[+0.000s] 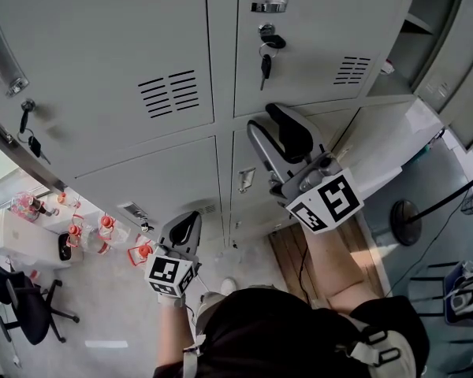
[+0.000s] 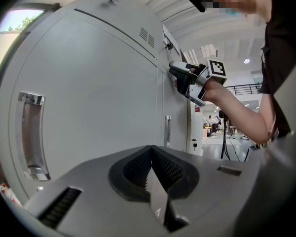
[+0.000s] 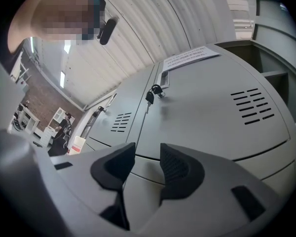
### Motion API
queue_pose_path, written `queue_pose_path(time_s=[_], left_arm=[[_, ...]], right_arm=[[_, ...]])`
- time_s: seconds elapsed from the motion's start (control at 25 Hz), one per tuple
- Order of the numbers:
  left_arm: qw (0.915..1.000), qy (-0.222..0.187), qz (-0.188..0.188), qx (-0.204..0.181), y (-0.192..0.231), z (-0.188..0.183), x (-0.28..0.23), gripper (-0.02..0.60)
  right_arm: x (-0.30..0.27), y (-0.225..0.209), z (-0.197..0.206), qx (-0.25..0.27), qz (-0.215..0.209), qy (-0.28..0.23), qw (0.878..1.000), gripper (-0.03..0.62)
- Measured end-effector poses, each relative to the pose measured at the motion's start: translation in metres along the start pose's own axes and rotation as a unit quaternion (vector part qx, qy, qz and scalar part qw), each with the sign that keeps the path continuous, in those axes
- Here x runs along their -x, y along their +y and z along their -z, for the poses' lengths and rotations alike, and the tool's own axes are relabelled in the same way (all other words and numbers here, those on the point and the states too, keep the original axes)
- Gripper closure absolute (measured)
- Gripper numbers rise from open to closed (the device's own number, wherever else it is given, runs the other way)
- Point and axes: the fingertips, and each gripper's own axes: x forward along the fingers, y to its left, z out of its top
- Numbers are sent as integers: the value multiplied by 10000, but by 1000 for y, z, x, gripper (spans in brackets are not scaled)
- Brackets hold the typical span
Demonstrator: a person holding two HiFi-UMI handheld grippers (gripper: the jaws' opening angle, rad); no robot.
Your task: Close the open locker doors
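At 10 o'clock in the head view, a grey locker door (image 1: 102, 69) bears a chrome handle (image 1: 1, 53) with keys (image 1: 27, 124) hanging under it. At 7 o'clock the left gripper (image 1: 183, 228) is held level before the lower lockers, its tongs pressed together with nothing between them (image 2: 150, 154). Just right of centre, the right gripper (image 1: 270, 124) tilts up at a closed door (image 1: 315, 46) that has a key (image 1: 266, 53) in its lock; its tongs stand partly apart and empty (image 3: 147, 149). Whether they touch the metal cannot be told. At 2 o'clock one open locker (image 1: 422, 22) shows its shelf, and its door (image 1: 467, 61) is swung out to the right.
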Motion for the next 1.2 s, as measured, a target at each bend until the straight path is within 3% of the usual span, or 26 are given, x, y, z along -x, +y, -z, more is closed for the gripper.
queue_pose_path(time_s=[0.32, 0.6, 0.88, 1.2], left_arm=[[9986, 35, 520, -40, -14, 1, -17, 572], [9909, 13, 1335, -160, -41, -3, -49, 572], [9721, 44, 2325, -325, -80, -5, -81, 572], [9478, 41, 3154, -474, -126, -8, -108, 572]], right_arm=[[14, -3, -2, 114, 210, 17, 9997, 433], [51, -23, 5, 329, 822, 271, 9957, 433], [109, -54, 9, 540, 1839, 544, 9800, 434], [193, -85, 9, 715, 2957, 741, 9497, 434]])
